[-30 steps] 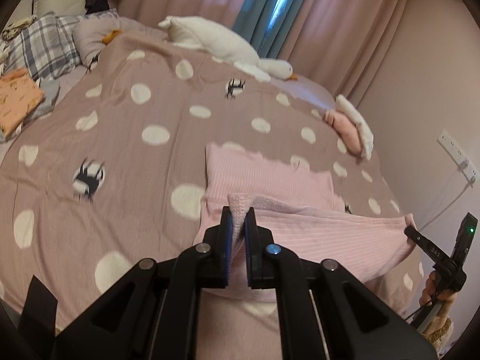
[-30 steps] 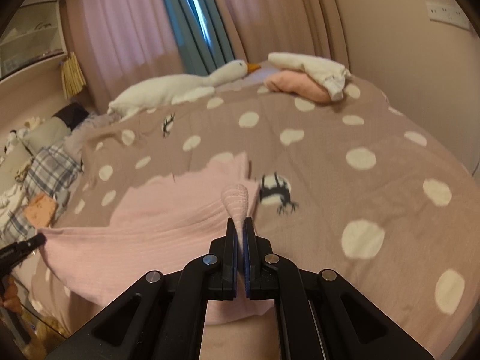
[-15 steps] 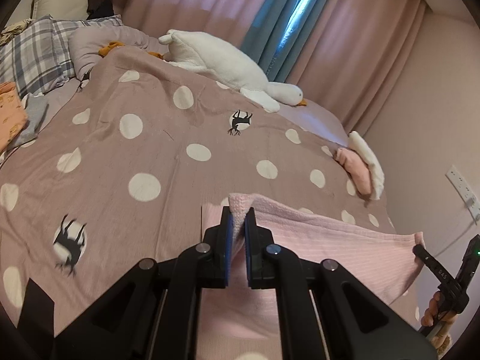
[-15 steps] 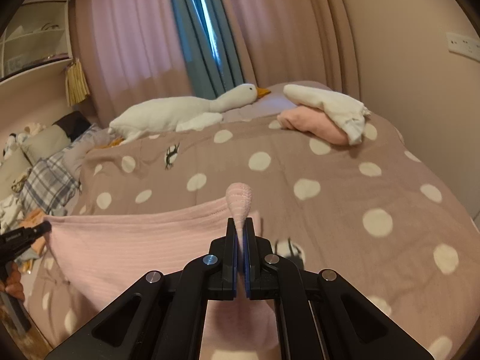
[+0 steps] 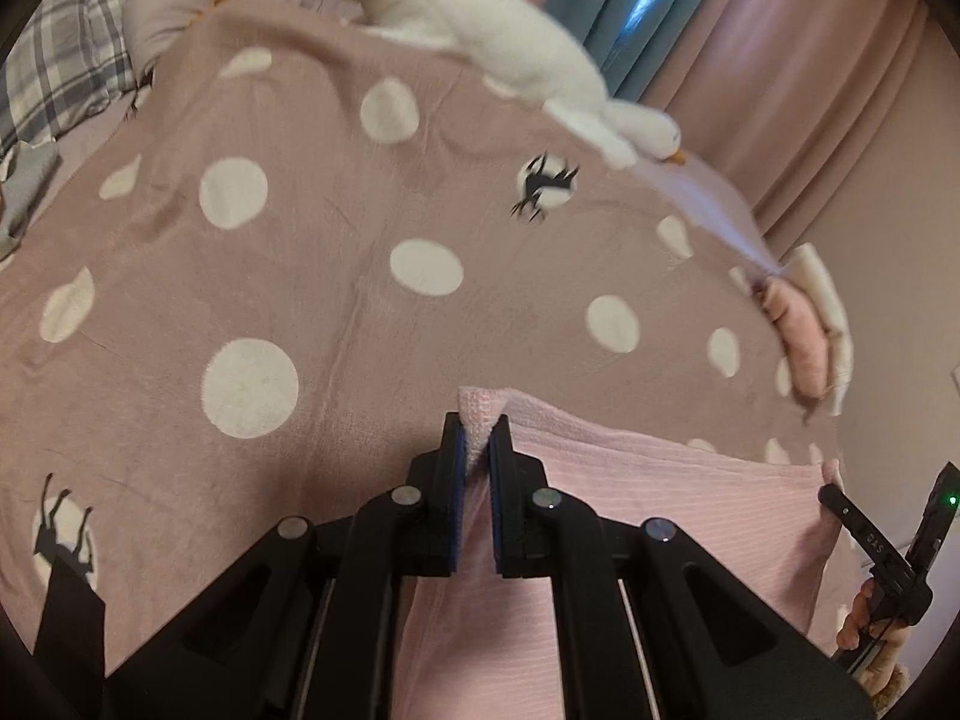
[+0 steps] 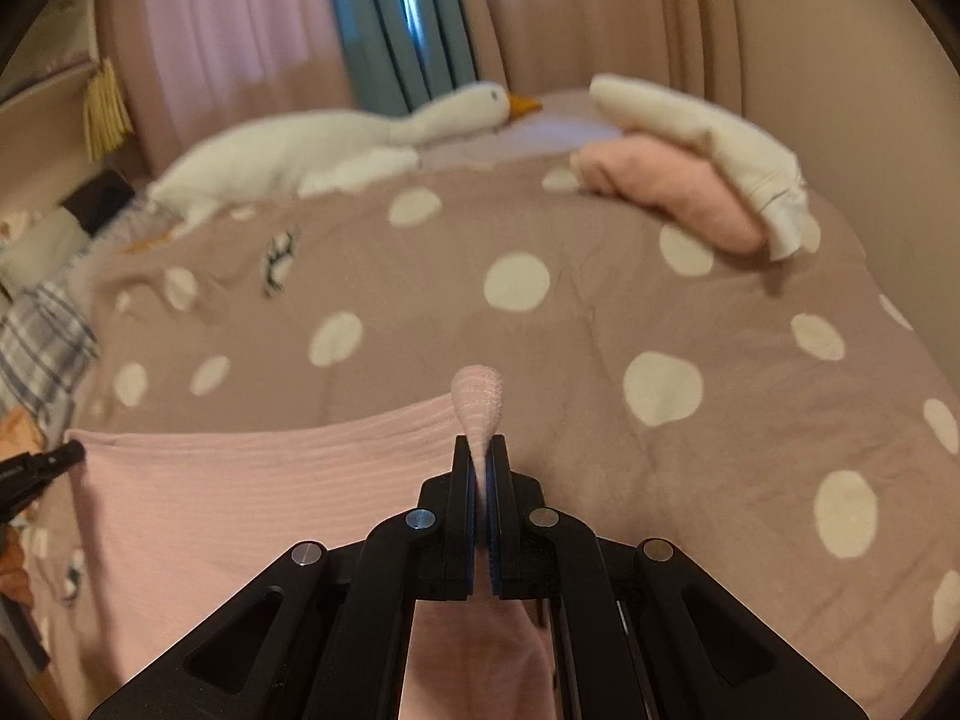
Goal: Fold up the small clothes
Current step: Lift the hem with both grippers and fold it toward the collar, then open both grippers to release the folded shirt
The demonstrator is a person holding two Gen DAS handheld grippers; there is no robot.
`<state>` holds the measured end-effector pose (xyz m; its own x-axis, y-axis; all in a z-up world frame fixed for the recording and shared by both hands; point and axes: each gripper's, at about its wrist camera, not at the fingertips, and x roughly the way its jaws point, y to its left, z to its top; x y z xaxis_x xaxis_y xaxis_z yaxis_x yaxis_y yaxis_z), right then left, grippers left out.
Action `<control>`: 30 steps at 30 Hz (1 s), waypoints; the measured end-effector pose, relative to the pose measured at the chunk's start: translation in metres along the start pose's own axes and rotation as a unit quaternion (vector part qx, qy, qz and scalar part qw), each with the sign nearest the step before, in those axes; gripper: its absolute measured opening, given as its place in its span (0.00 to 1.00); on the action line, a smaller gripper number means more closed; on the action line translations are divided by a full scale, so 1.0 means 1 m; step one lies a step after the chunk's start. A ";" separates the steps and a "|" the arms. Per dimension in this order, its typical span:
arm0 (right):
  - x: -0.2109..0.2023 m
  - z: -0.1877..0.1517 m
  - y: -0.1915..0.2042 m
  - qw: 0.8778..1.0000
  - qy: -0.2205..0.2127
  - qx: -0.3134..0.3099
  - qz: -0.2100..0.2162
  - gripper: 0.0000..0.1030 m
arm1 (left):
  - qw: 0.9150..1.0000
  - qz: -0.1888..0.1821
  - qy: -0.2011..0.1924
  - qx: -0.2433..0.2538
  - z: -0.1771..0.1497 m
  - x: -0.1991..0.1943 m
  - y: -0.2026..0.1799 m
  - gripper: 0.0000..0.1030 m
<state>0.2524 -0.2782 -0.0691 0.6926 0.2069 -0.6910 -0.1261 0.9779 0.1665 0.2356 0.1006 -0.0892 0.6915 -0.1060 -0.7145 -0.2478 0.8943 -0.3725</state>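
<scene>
Left wrist view: we see the left gripper [image 5: 475,438] with its jaws pressed onto a bunched corner of the pink garment [image 5: 660,504], a nub of ribbed cloth poking up between the blue-lined pads. From that pinch the garment's top edge runs taut to the right, where its other corner meets the tip of the right gripper [image 5: 831,495], seen from the side with a green light on its body; from here we cannot tell how its jaws stand. A bit of the hand [image 5: 864,630] holding that tool shows at the lower right edge. The cloth hangs below the stretched edge, in front of the spotted bedspread [image 5: 300,252]. Farther back a white plush goose [image 5: 510,42] lies along the far side of the bed, before the pink and blue curtains [image 5: 750,18]. A plaid pillow [image 5: 60,60] sits at the upper left, and a small pile of pink and white clothes [image 5: 804,330] lies at the bed's right edge.

Right wrist view: our right gripper [image 6: 480,456] is clamped on the garment's [image 6: 270,480] other corner, a rounded tuft standing up from the closed jaws. The top edge stretches left to the black tip of the left gripper [image 6: 66,456] at the frame's edge. The bedspread [image 6: 600,330] lies behind, with the goose [image 6: 312,150] across the back and the pile of clothes [image 6: 690,168] to the upper right, white piece lying on the pink one. Background is soft with blur.
</scene>
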 end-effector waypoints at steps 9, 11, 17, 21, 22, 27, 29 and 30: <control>0.053 -0.012 -0.006 0.998 0.051 0.017 -0.020 0.03 | 0.998 0.042 0.047 -0.004 -0.004 0.060 0.012 0.06; 0.061 -0.013 -0.009 0.998 0.061 0.018 -0.021 0.03 | 0.997 0.048 0.060 -0.007 -0.008 0.070 0.018 0.07; 0.069 -0.020 -0.014 0.997 0.072 0.027 -0.030 0.03 | 0.995 0.064 0.080 -0.008 -0.019 0.077 0.026 0.11; 0.052 -0.020 -0.011 0.996 0.068 0.024 -0.043 0.04 | 0.995 0.062 0.074 -0.007 -0.019 0.057 0.024 0.11; 0.049 -0.019 -0.011 0.997 0.069 0.025 -0.041 0.06 | 0.996 0.060 0.068 -0.007 -0.019 0.048 0.023 0.12; 0.002 -0.017 -0.004 0.999 0.034 0.027 -0.028 0.38 | 0.998 0.046 0.043 -0.005 -0.026 -0.003 0.017 0.57; -0.026 -0.017 0.001 0.999 0.010 0.023 -0.022 0.49 | 0.999 0.035 0.031 -0.007 -0.032 -0.025 0.016 0.62; -0.039 -0.017 0.005 1.000 -0.001 0.021 -0.017 0.50 | 0.999 0.031 0.027 -0.008 -0.035 -0.036 0.016 0.67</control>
<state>0.2127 -0.2812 -0.0540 0.6968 0.1737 -0.6960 -0.0733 0.9824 0.1718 0.1827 0.1035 -0.0901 0.6364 -0.0739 -0.7678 -0.3001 0.8933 -0.3347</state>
